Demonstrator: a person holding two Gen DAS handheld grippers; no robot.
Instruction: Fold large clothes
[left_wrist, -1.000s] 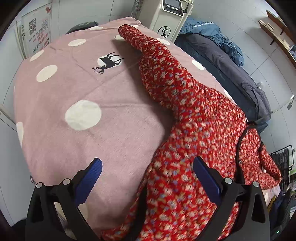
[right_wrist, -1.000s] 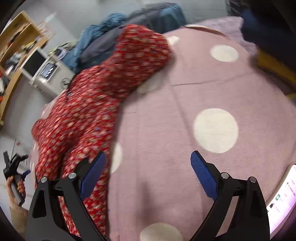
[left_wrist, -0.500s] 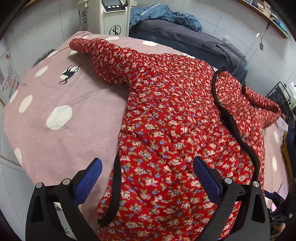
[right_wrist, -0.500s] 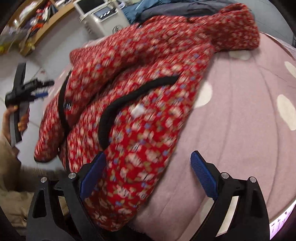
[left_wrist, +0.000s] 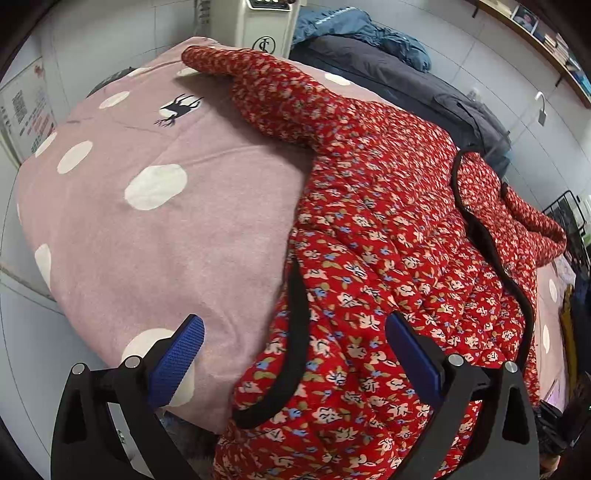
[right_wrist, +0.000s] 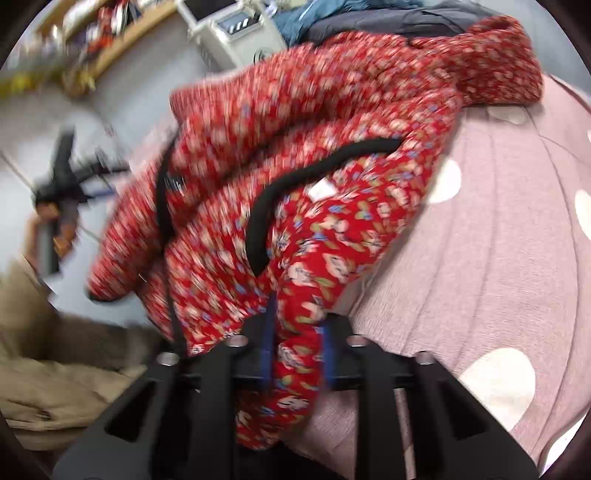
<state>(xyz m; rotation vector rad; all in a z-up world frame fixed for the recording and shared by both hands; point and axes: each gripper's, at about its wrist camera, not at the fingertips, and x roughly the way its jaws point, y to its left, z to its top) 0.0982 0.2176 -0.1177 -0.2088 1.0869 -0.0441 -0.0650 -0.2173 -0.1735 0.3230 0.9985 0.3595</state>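
Note:
A large red floral padded jacket (left_wrist: 388, 236) with black trim lies spread on a pink bed cover with white dots (left_wrist: 147, 206). One sleeve (left_wrist: 258, 74) stretches toward the far edge. My left gripper (left_wrist: 295, 354) is open and hovers over the jacket's near hem, where the black trim runs between its fingers. In the right wrist view the jacket (right_wrist: 314, 155) is bunched, and my right gripper (right_wrist: 295, 332) is shut on a fold of its red fabric near the black-trimmed edge. The left gripper (right_wrist: 70, 173) shows blurred at the left.
A white machine (left_wrist: 266, 26) stands beyond the bed's far edge. Dark grey and blue clothes (left_wrist: 399, 74) are piled at the back right. A wall shelf (left_wrist: 535, 33) runs at the upper right. A beige garment (right_wrist: 55, 369) shows at the lower left in the right wrist view.
My right gripper has closed onto the jacket's edge; it was open half a second ago. My left gripper has shifted left, so more of the pink cover shows.

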